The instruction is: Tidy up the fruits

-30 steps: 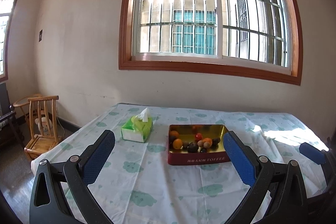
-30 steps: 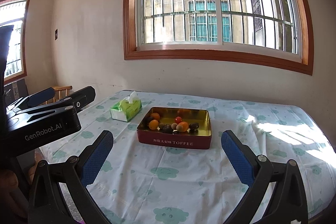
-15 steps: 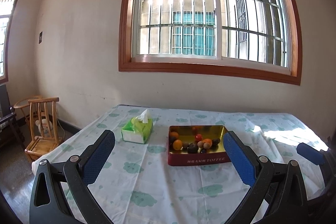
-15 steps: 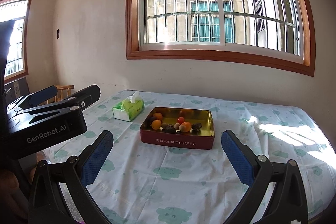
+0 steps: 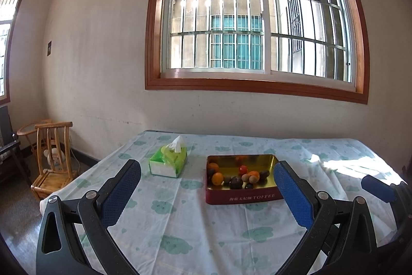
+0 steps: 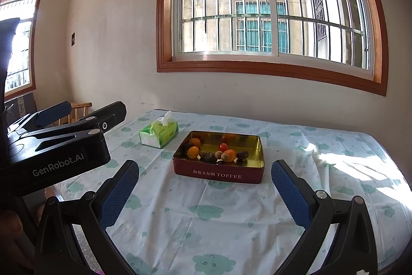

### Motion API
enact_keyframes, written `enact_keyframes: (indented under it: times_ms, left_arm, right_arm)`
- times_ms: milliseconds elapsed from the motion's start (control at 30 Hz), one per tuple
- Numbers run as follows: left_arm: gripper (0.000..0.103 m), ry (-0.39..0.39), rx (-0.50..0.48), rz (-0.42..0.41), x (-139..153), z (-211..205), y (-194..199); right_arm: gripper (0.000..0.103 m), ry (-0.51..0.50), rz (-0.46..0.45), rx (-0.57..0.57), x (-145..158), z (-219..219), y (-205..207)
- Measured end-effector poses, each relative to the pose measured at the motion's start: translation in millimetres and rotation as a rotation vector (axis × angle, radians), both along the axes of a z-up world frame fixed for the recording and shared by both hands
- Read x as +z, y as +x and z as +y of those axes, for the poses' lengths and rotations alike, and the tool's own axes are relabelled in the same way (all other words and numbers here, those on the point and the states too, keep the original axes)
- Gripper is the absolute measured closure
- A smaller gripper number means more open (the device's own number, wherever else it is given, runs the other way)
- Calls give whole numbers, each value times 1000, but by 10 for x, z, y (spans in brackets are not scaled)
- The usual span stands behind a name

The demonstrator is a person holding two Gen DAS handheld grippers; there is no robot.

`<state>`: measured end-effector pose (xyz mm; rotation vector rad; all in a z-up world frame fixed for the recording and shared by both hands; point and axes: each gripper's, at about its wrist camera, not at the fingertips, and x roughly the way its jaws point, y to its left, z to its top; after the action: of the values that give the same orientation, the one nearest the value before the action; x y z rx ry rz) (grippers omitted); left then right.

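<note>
one red tin marked toffee sits near the middle of the table, which is covered by a pale cloth printed with green clouds. one green tissue box stands just beside the tin, toward the far left corner of the table, with a white tissue poking from its top.

the tin is open and gold inside. it holds a small heap of fruits, gathered along its near side and left end: about three orange ones, one red one, and several dark and brown ones whose exact number is hard to tell. the far right part of the tin is bare.

two grippers are in view. the left gripper is held above the near edge of the table, jaws spread wide, nothing between its blue pads. the right gripper is likewise spread wide and empty, pointing at the tin. in the right wrist view the left gripper shows side-on at the left edge, above the table's left side.

one small wooden chair stands on the floor off the table's left edge, under a large barred window.

compared with a second ago, the tin and tissue box lie in the same places; the right gripper has shifted slightly, so the tin appears a little further right in its view.
</note>
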<state>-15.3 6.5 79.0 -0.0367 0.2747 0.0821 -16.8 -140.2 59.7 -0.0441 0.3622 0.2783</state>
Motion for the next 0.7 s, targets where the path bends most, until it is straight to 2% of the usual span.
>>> enact_keyframes:
  times_ms: [700]
  left_arm:
    - [1,2,-8,10,-28,-10,20]
  right_arm:
    - [0,-15,18,12,-34,45,19]
